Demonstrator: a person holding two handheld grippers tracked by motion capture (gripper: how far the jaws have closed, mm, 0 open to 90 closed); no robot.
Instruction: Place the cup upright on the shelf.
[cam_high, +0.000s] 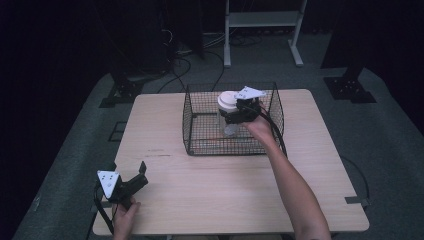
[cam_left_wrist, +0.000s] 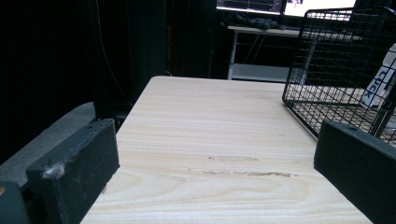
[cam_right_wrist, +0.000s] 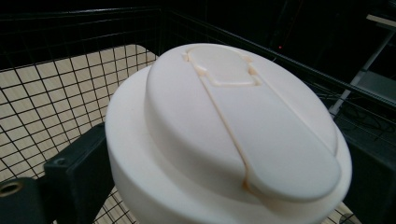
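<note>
Your right gripper reached into the black wire basket, which stood toward twelve o'clock on the wooden table. Its jaws sat on either side of a clear jar with a white lid, just below that lid, and they appeared closed against the jar. The jar stood upright inside the basket, toward its three o'clock half. In the right gripper view the lid loomed close, a flip-top flap moulded into its top, with one black jaw pressed at its eight o'clock edge and the other at four o'clock; basket mesh ran behind it.

Your left gripper rested low at about seven o'clock on the table, well apart from the basket, its jaws spread wide and holding nothing. The left gripper view showed bare wood between them, with the basket off at two o'clock.
</note>
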